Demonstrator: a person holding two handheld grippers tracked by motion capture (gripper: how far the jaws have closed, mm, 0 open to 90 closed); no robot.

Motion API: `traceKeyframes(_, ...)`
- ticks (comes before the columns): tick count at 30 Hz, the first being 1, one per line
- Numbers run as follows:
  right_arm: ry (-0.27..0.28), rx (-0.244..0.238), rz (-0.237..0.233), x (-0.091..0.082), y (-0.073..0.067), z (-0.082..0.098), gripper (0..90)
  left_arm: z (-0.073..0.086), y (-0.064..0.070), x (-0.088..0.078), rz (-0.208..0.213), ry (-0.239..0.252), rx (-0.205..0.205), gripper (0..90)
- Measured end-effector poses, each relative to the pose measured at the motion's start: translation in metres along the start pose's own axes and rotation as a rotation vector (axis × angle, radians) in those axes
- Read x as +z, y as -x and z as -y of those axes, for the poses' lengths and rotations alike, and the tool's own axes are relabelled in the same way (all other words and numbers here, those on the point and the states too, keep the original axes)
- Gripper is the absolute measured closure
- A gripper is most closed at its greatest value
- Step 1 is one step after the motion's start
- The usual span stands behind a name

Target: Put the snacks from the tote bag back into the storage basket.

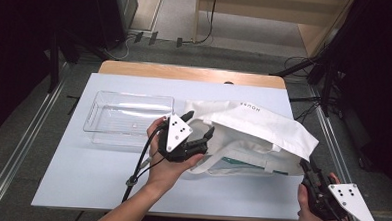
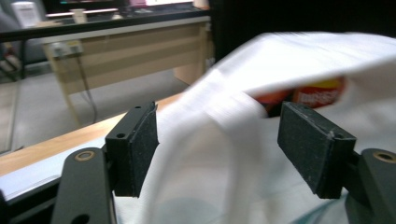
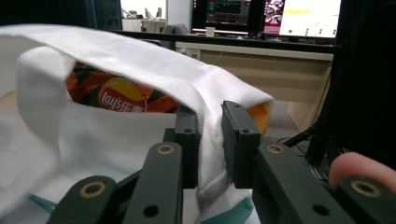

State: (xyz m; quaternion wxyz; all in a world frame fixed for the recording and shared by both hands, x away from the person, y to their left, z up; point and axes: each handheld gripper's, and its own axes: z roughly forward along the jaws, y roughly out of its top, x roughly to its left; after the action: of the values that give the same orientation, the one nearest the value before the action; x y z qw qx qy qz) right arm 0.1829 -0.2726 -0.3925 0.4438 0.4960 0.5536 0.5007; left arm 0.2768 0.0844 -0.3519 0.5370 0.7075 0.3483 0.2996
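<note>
Bag edge (image 3: 211, 135) between right gripper (image 3: 210, 140) pads

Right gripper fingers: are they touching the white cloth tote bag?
Touching. In the right gripper view, the right gripper has its fingers clamped on a fold of the white cloth tote bag.

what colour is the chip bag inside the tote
Orange-red with a yellow and red logo; the chip bag shows best in the right gripper view.
</note>
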Motion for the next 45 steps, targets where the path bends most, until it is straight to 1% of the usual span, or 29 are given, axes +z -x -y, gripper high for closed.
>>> traceKeyframes(2,0.005,0.008,-0.01,0.0,0.001,-0.002,82.2,0.001,-0.002,0.008,0.026,-0.041,0.015,30.7)
traceKeyframes(4,0.012,0.003,-0.01,0.001,0.001,-0.004,84.0,0.001,-0.001,0.017,0.051,-0.095,0.049,34.1)
traceKeyframes(5,0.012,0.003,-0.01,0.001,0.001,-0.004,84.0,0.0,-0.002,0.021,0.073,-0.105,0.049,34.1)
traceKeyframes(6,0.018,0.003,-0.016,0.002,0.001,-0.007,85.0,-0.001,-0.004,0.024,0.09,-0.108,0.044,42.0)
traceKeyframes(7,0.02,0.004,-0.015,0.002,0.001,-0.008,85.4,-0.002,-0.005,0.025,0.099,-0.115,0.043,44.8)
traceKeyframes(9,0.025,0.007,-0.018,0.003,0.002,-0.01,86.1,-0.007,-0.013,0.032,0.148,-0.138,0.021,52.3)
traceKeyframes(10,0.025,0.007,-0.018,0.003,0.002,-0.01,86.1,-0.007,-0.013,0.032,0.148,-0.138,0.021,55.9)
traceKeyframes(12,0.026,0.015,-0.026,0.005,0.003,-0.011,86.5,-0.011,-0.019,0.036,0.177,-0.141,0.025,65.1)
traceKeyframes(13,0.029,0.01,-0.029,0.006,0.002,-0.011,86.5,-0.011,-0.019,0.036,0.177,-0.141,0.025,68.1)
traceKeyframes(14,0.029,0.01,-0.029,0.006,0.002,-0.011,86.5,-0.013,-0.02,0.036,0.178,-0.137,0.033,68.1)
traceKeyframes(15,0.035,0.004,-0.031,0.006,0.002,-0.013,86.7,-0.016,-0.021,0.037,0.168,-0.135,0.047,79.7)
traceKeyframes(16,0.035,0.004,-0.031,0.006,0.002,-0.013,86.7,-0.018,-0.021,0.037,0.161,-0.129,0.056,79.7)
traceKeyframes(18,0.039,0.016,-0.033,0.006,0.003,-0.014,86.9,-0.025,-0.023,0.038,0.178,-0.105,0.046,84.6)
traceKeyframes(21,0.04,0.03,-0.038,0.007,0.005,-0.015,87.0,-0.033,-0.026,0.047,0.198,-0.094,0.036,85.2)
traceKeyframes(24,0.039,0.039,-0.046,0.007,0.005,-0.015,87.0,-0.038,-0.03,0.061,0.214,-0.098,-0.022,85.1)
traceKeyframes(25,0.037,0.033,-0.05,0.007,0.004,-0.015,87.0,-0.039,-0.033,0.074,0.229,-0.116,-0.063,84.9)
traceKeyframes(26,0.036,0.031,-0.052,0.008,0.004,-0.015,87.0,-0.039,-0.034,0.082,0.232,-0.133,-0.086,84.7)
traceKeyframes(27,0.036,0.031,-0.052,0.008,0.004,-0.015,87.0,-0.039,-0.034,0.082,0.232,-0.133,-0.086,84.6)
traceKeyframes(28,0.033,0.032,-0.054,0.008,0.004,-0.014,87.0,-0.038,-0.035,0.09,0.234,-0.15,-0.099,84.6)
traceKeyframes(32,0.029,0.026,-0.068,0.01,0.001,-0.013,87.0,-0.026,-0.033,0.123,0.236,-0.234,-0.115,83.6)
traceKeyframes(33,0.029,0.026,-0.07,0.01,0.0,-0.012,87.0,-0.019,-0.034,0.132,0.252,-0.26,-0.136,83.4)
traceKeyframes(34,0.028,0.023,-0.075,0.011,-0.002,-0.012,87.0,-0.014,-0.034,0.137,0.264,-0.276,-0.159,83.1)
traceKeyframes(36,0.027,0.016,-0.082,0.012,-0.003,-0.012,87.0,-0.006,-0.034,0.143,0.276,-0.287,-0.178,82.9)
traceKeyframes(37,0.027,0.011,-0.083,0.012,-0.004,-0.012,86.9,0.003,-0.032,0.146,0.292,-0.298,-0.192,82.8)
traceKeyframes(38,0.027,0.011,-0.083,0.012,-0.004,-0.012,86.9,0.003,-0.032,0.146,0.292,-0.298,-0.192,82.8)
traceKeyframes(41,0.027,0.01,-0.082,0.016,-0.003,-0.014,86.9,0.014,-0.028,0.151,0.303,-0.352,-0.167,82.4)
traceKeyframes(43,0.015,0.01,-0.074,0.021,-0.003,-0.016,86.9,0.019,-0.026,0.153,0.288,-0.364,-0.167,82.3)
traceKeyframes(44,-0.002,0.013,-0.049,0.03,-0.002,-0.018,86.9,0.02,-0.025,0.153,0.284,-0.37,-0.159,82.2)
traceKeyframes(45,-0.016,0.009,-0.024,0.035,-0.001,-0.018,86.9,0.025,-0.022,0.155,0.278,-0.386,-0.135,81.8)
